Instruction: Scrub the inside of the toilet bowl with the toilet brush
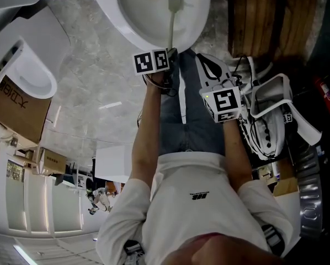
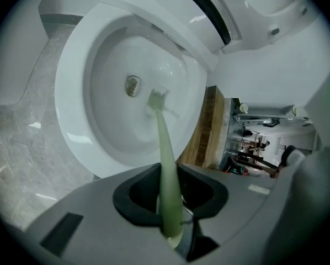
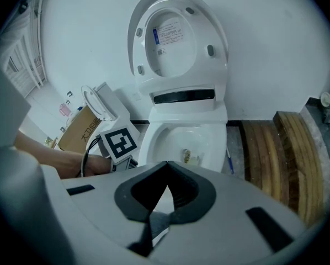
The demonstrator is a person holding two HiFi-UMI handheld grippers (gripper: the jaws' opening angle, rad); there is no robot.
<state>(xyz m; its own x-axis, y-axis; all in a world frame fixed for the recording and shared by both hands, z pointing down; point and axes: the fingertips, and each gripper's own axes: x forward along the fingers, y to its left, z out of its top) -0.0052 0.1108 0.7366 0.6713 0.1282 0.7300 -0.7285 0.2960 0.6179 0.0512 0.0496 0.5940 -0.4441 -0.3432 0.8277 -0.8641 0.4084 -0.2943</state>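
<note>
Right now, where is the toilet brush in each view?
Head view: toilet brush at top centre, running from the left claw into the toilet bowl.
Left gripper view: centre, rising from the shut claw.
Right gripper view: cannot make it out.
Shared landmark: brown mark in the bowl.

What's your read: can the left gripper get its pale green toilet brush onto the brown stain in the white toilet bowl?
Probably yes. The left gripper is shut on the pale green toilet brush, whose head is inside the white toilet bowl beside the brown stain, nothing between them.
</note>
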